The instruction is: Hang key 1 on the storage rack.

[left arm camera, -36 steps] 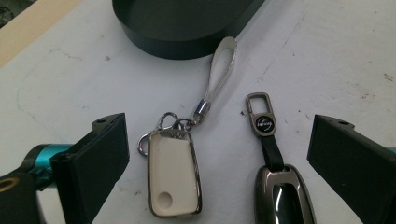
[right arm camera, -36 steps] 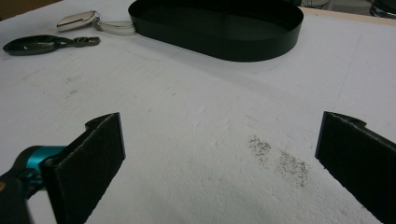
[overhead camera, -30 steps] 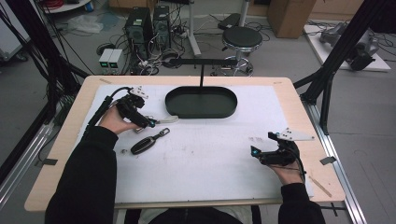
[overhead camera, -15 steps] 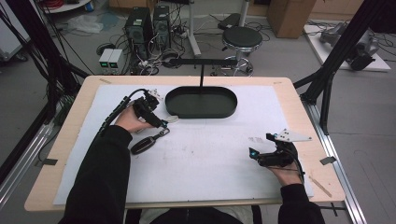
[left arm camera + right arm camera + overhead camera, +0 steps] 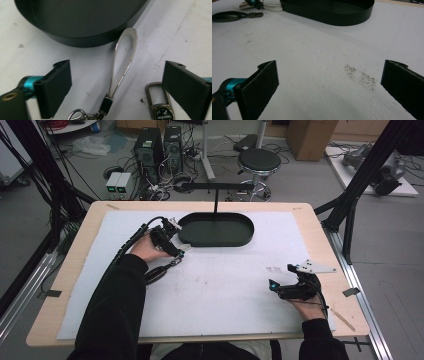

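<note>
hovering low over the white mat on the table, left gripper with fingers spread wide and gripping nothing. lying flat between them in the left gripper view, a silver loop strap, its rounded tip just beside the wall of the black oval tray, its lower end joined to a small black clasp. beside the right-hand finger, a metal carabiner clip. near the left forearm in the high view, a dark key fob. resting well apart at the mat's right side, right gripper, fingers likewise wide open over bare mat.
</note>
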Motion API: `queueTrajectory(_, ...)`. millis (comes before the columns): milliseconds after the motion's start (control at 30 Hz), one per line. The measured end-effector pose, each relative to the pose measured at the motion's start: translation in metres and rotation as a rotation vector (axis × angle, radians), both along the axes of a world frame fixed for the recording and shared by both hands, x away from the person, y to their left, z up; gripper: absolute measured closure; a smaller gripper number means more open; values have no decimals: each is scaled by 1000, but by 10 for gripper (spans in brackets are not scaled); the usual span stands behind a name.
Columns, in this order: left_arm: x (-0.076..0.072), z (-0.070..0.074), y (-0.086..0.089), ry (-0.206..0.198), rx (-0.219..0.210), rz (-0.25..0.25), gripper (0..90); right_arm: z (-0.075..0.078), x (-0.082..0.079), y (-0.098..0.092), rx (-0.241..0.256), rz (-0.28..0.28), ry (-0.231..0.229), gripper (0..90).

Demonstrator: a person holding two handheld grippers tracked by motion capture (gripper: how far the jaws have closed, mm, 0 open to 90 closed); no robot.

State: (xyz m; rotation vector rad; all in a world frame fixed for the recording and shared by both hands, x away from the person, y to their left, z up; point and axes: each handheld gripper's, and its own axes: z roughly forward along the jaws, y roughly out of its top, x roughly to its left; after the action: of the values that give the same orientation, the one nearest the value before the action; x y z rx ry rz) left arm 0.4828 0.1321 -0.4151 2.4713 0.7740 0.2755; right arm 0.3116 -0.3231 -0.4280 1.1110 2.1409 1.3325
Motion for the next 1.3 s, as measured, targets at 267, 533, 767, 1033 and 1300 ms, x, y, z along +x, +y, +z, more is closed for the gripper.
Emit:
queueTrajectory(267, -2, -5, -6, -22, 30, 0, 284, -1, 0, -2, 1, -4, -2, 7)
queueTrajectory(533, -6, -4, -10, -44, 53, -32, 646, -1, -1, -1, 2, -8, 8, 7)
queueTrajectory(767, -6, -3, -6, -17, 82, -48, 836, -2, 0, -2, 0, -8, 8, 7)
queueTrajectory(1033, -8, 11, 8, -40, 56, -61, 866, -2, 1, -1, -4, -7, 3, 7)
queueTrajectory(1300, -13, 47, 34, -86, -79, -12, 867, -2, 2, 0, -2, 1, 2, 7)
